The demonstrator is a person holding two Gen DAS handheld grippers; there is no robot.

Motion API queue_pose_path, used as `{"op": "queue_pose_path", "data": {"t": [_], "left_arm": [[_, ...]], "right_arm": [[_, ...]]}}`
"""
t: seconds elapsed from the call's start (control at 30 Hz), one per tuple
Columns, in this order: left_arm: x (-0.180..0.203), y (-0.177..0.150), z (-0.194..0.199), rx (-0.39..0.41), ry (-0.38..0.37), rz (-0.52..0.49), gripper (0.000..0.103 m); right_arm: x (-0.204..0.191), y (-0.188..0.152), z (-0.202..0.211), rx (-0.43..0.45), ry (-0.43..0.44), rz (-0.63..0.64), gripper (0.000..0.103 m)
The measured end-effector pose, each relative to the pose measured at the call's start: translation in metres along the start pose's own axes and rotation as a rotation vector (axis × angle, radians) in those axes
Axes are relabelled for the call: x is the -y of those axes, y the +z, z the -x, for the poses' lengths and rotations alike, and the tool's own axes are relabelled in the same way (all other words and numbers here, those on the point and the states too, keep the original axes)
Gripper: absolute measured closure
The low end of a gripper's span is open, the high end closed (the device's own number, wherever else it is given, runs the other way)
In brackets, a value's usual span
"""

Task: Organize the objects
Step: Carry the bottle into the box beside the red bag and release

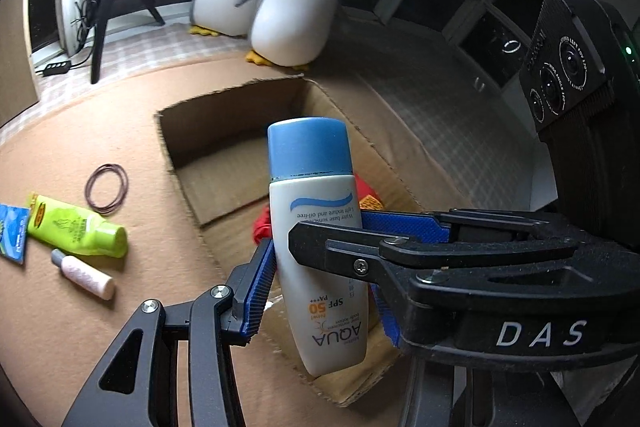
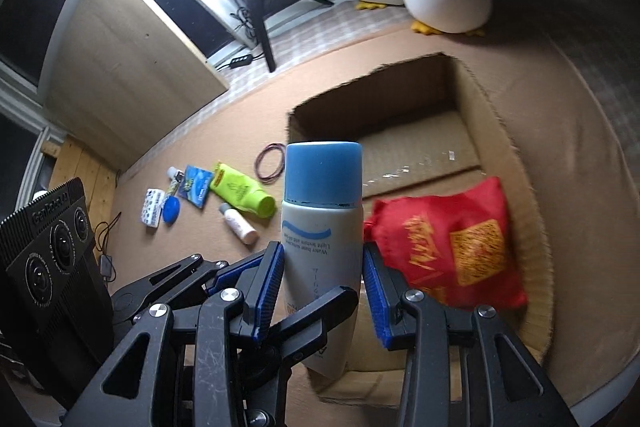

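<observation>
Two grippers meet on one item: the sunscreen bottle (image 1: 316, 199), white with a blue cap, is upright with a slight tilt and clear of the worktop (image 1: 60, 327), over the near wall of the open cardboard box (image 1: 224, 115). The right gripper (image 2: 322, 259) has its jaws closed on the bottle's body, a blue pad pressed to each side. The left gripper (image 1: 320, 287) has one pad against the bottle, but its other pad is partly hidden behind the right gripper, so its hold cannot be confirmed. A red pouch (image 2: 448, 247) already lies in the box at its near right side; the far half of the box floor is bare. Left of the box, several items are unsorted on the worktop: a green tube (image 1: 80, 227), a small pink bottle (image 1: 86, 273), a loop of rubber bands (image 1: 106, 193) and a blue sachet (image 1: 12, 231). Assessment: the step in hand is a transfer of the bottle between grippers, or its joint placement into the box. The next move calls for one gripper to let go cleanly before the other lowers the bottle onto the bare box floor, clear of the pouch and the wall. Risk noted: the smooth, tapered bottle could slip or twist if both release together
</observation>
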State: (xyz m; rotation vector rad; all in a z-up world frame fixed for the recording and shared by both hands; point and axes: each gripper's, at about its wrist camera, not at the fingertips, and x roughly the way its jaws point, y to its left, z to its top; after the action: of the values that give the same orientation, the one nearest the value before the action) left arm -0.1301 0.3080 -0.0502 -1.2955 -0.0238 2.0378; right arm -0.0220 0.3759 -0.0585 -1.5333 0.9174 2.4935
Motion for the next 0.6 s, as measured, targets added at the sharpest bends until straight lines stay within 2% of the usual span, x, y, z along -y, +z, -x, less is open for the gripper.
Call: {"op": "queue_pose_path", "data": {"t": [0.23, 0.3, 0.33, 0.37, 0.4, 0.47, 0.6], "left_arm": [[0.008, -0.002, -0.007, -0.016, -0.006, -0.010, 0.053], [0.009, -0.004, -0.007, -0.034, 0.004, -0.011, 0.048], [0.010, -0.004, -0.007, -0.037, 0.012, -0.013, 0.039], [0.010, -0.005, -0.006, -0.029, 0.028, -0.015, 0.036], [0.009, -0.006, -0.005, -0.026, 0.036, -0.017, 0.036], [0.006, -0.007, -0.001, -0.024, 0.035, -0.012, 0.036], [-0.001, -0.013, 0.006, -0.017, 0.049, -0.001, 0.036]], "right_arm": [[0.013, -0.005, 0.005, -0.002, -0.011, -0.014, 0.066], [0.013, -0.007, 0.006, 0.000, -0.011, -0.016, 0.066], [0.013, -0.008, 0.007, 0.010, -0.011, -0.019, 0.065], [0.014, -0.008, 0.008, 0.013, -0.014, -0.021, 0.061], [0.014, -0.008, 0.009, 0.015, -0.018, -0.022, 0.052], [0.014, -0.008, 0.011, 0.032, -0.039, -0.024, 0.046], [0.014, -0.009, 0.011, 0.034, -0.043, -0.026, 0.045]]}}
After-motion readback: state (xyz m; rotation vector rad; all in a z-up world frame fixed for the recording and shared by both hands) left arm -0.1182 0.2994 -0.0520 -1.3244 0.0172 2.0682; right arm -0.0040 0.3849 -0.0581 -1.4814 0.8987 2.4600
